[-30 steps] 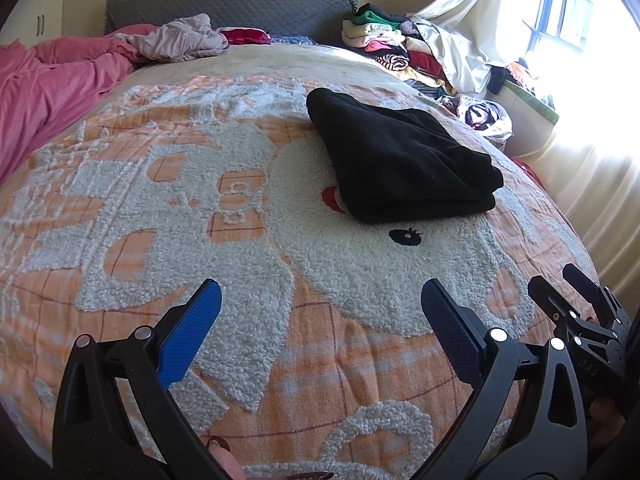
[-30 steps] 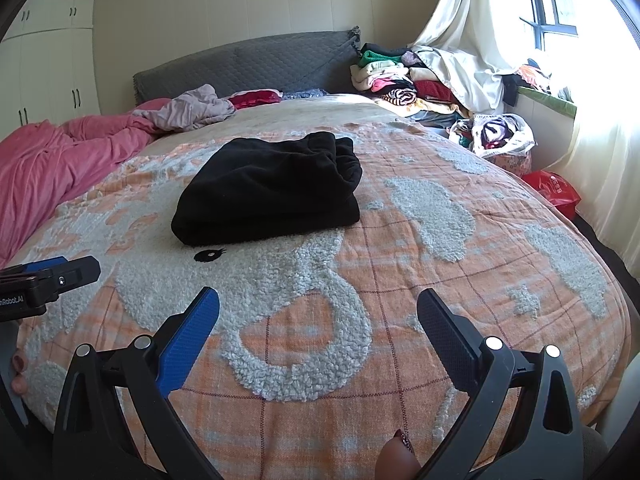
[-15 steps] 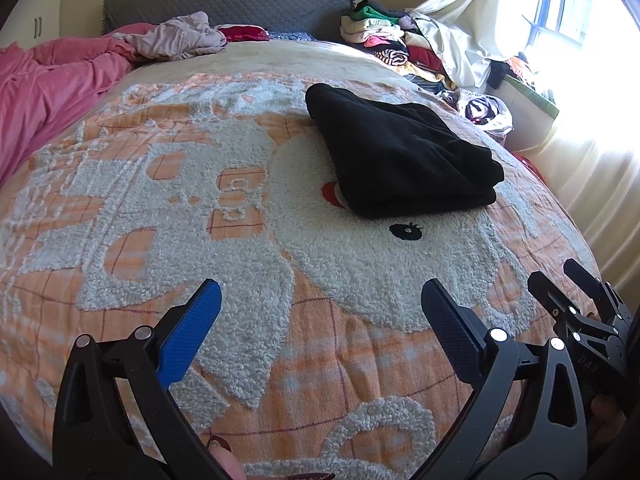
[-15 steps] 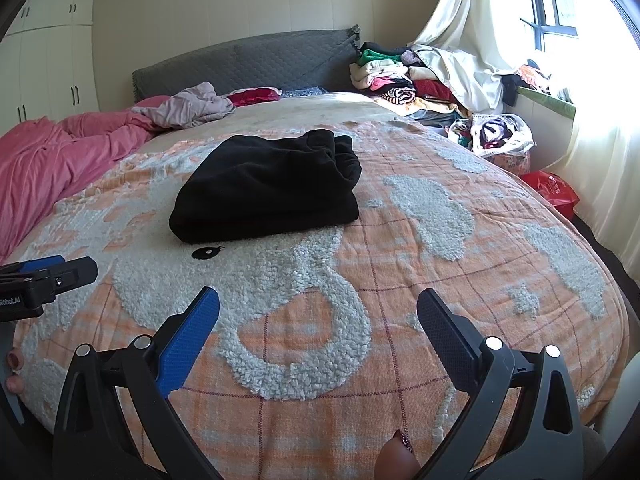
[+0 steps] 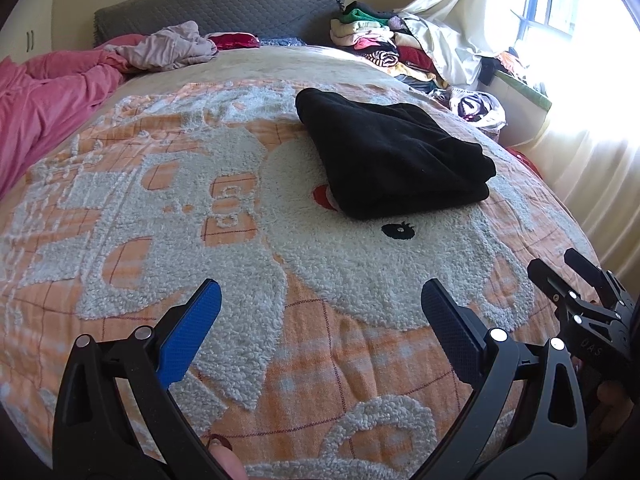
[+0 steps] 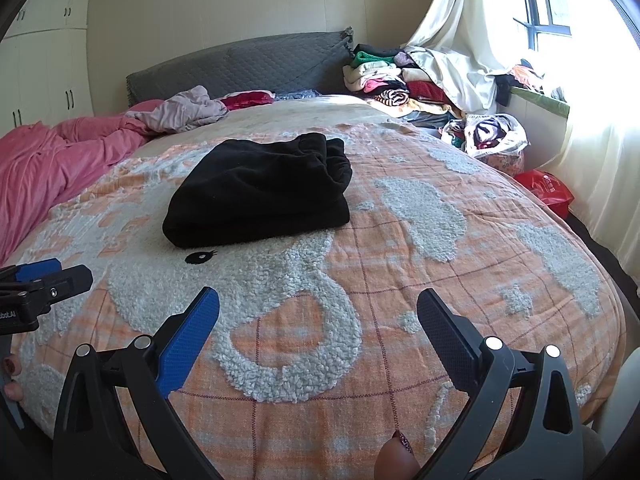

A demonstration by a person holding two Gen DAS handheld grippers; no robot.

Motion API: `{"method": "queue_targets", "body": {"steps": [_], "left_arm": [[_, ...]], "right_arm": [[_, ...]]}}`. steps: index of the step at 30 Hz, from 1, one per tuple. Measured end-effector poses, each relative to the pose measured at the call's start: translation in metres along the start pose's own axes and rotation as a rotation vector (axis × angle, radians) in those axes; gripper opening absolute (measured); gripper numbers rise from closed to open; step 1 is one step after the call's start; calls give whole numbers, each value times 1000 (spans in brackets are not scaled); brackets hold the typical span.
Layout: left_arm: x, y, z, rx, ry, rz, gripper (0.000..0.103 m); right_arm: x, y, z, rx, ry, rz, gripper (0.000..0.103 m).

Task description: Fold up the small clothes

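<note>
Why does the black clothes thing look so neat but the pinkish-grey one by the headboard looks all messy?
The black garment is folded into a flat, tidy block; the pinkish-grey garment is a crumpled heap. The black one lies in the middle of the orange blanket; the pinkish-grey one sits far back near the grey headboard. The black one is dark, the other pale. Both rest on the bed, untouched by either gripper.

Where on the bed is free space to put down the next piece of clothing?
The orange blanket is bare right of the folded black garment, and left of it up to the pink duvet. The near strip before both open grippers is free too. The headboard end is crowded: grey garment, clothes pile.
</note>
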State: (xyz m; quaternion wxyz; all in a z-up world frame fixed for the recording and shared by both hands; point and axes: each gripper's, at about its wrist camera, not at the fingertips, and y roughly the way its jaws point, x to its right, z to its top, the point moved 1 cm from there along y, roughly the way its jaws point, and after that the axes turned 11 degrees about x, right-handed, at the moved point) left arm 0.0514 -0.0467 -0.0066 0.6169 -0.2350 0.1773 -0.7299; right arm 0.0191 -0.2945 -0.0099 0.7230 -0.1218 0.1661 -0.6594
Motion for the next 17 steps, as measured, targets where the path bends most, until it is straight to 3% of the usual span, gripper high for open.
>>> {"method": "queue_targets", "body": {"steps": [3, 6, 8, 11, 14, 17], "left_arm": [[-12, 2, 1, -20, -25, -4, 94], [-46, -3, 14, 11, -46, 54, 94], [-89, -2, 26, 19, -75, 171, 94], [-170, 3, 38, -35, -130, 337, 94], [-257, 2, 42, -73, -178, 509, 94], [-345, -2, 42, -109, -264, 674, 94]], "right_arm": [[21, -10, 9, 22, 32, -96, 99], [64, -35, 26, 71, 122, -221, 99], [109, -58, 35, 106, 213, -312, 99], [199, -97, 33, 124, 353, -516, 99], [293, -128, 2, 42, 402, -844, 99], [382, -151, -51, -171, 459, -1135, 99]]}}
